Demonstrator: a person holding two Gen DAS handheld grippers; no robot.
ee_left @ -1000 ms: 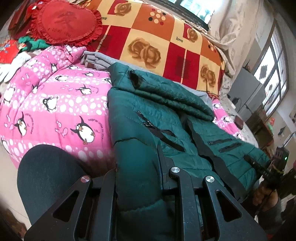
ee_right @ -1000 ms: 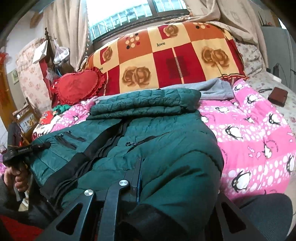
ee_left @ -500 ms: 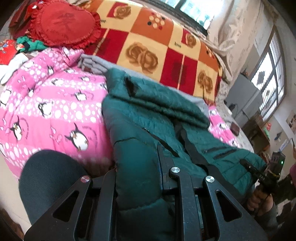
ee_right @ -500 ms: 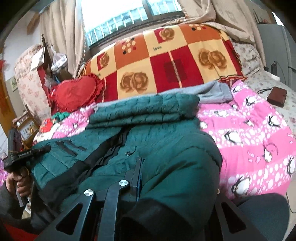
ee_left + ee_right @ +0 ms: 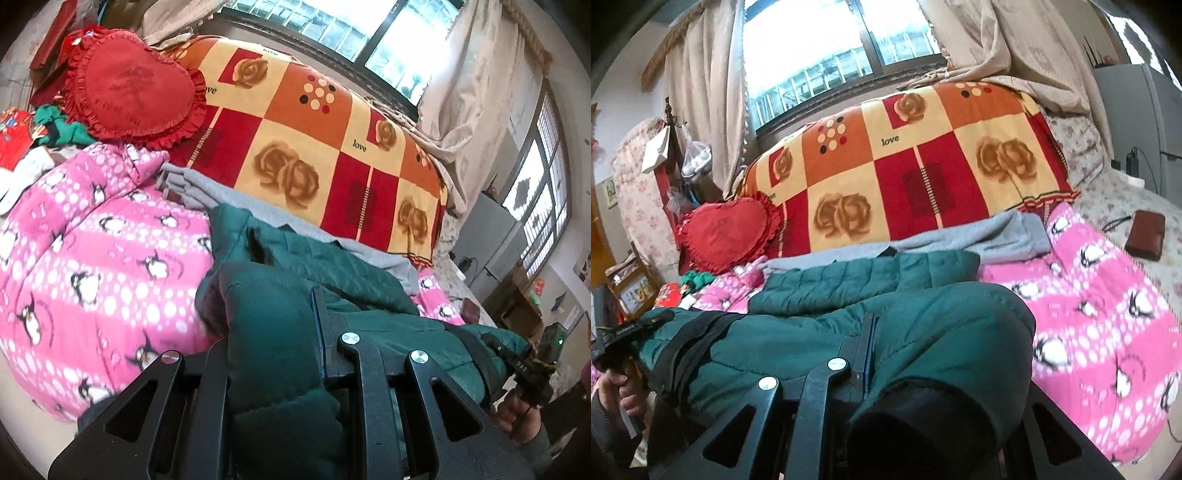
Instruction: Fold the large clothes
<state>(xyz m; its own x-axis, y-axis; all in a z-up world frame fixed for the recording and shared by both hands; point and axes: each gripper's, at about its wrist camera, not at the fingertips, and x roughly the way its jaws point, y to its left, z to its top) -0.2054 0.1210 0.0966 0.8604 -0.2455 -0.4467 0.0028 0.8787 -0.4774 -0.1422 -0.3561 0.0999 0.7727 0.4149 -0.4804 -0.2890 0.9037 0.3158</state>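
Both grippers — left, right — clamped on the padded dark-green quilted jacket, hem now lifted forward toward collar — fold underway.

Black left claw with triangular cutouts, silver screws, bare-skinned hand gripping black handle

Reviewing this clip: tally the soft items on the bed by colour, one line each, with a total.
Green padded jacket: 1
Grey folded garment: 1
Pink penguin blanket: 1
Red heart cushion: 1
Red-orange rose blanket: 1
Total: 5
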